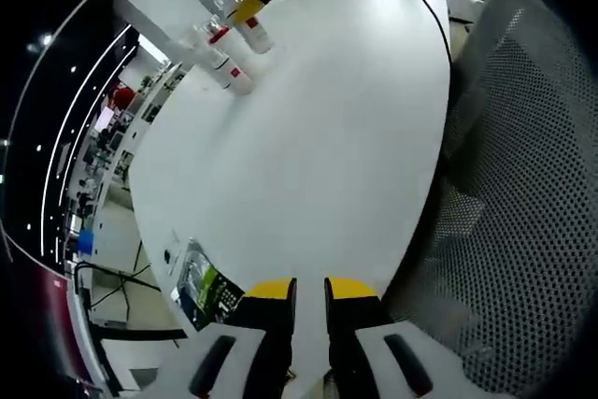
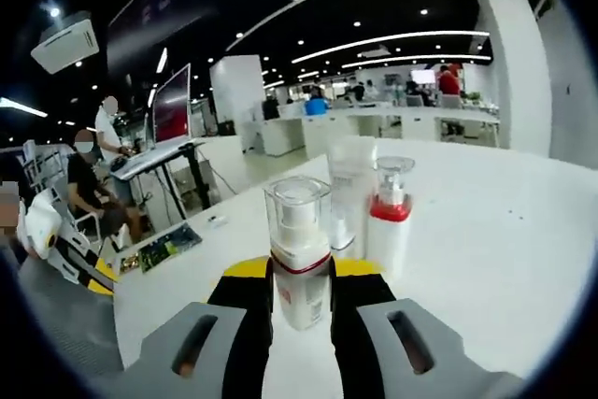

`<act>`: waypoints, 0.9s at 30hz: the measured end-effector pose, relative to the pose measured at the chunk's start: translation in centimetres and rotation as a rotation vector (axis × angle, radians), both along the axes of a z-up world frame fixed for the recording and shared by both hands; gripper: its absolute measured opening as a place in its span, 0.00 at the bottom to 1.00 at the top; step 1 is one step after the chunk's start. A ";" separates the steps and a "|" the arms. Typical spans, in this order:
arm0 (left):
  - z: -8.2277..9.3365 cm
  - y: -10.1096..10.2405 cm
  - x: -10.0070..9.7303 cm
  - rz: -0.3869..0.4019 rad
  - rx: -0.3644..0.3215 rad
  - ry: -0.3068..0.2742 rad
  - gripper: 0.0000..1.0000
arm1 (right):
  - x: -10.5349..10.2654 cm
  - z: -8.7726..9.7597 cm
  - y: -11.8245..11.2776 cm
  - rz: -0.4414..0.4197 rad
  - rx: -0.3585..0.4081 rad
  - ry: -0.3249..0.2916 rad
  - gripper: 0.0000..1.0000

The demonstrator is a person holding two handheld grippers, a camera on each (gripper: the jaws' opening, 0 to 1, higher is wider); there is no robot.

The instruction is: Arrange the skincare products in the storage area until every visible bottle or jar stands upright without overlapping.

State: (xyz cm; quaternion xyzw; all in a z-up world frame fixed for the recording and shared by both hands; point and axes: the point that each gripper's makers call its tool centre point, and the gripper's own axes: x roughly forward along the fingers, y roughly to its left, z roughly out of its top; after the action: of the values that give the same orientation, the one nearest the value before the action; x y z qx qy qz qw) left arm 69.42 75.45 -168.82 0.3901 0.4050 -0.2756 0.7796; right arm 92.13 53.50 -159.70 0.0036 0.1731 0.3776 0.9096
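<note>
On the white table a few white skincare bottles with red bands stand close together at the far end. My right gripper is shut on the nearest one, a white pump bottle with a red band and clear cap, which stands upright. Just behind it stand a bottle with a red collar and a frosted clear one. In the left gripper view the right gripper reaches down onto the bottle group. My left gripper hovers at the near table edge, its jaws a narrow gap apart with nothing between.
A white box lies beside the bottles. A green circuit board rests at the table's edge. A grey mesh chair stands to the right, and a black cable runs across the far end. People sit at desks.
</note>
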 end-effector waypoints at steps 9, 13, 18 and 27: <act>-0.2 0.3 0.0 0.018 0.002 0.003 0.13 | 2.2 -2.5 -0.4 -0.014 -0.087 -0.032 0.20; -0.1 0.4 0.0 0.019 0.003 0.001 0.13 | 2.6 -3.5 -0.2 -0.011 -0.117 -0.044 0.20; -0.2 0.5 0.0 0.026 0.002 0.002 0.13 | 3.2 -4.4 -0.3 -0.021 -0.147 -0.053 0.20; -0.1 0.6 0.1 0.036 -0.002 -0.004 0.13 | 3.8 -5.4 -0.6 -0.031 -0.175 -0.084 0.20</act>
State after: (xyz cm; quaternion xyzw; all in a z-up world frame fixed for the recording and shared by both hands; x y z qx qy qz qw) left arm 69.54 76.10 -168.95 0.3827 0.4099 -0.2611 0.7857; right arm 95.90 52.87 -165.11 -0.0893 0.1671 0.3466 0.9187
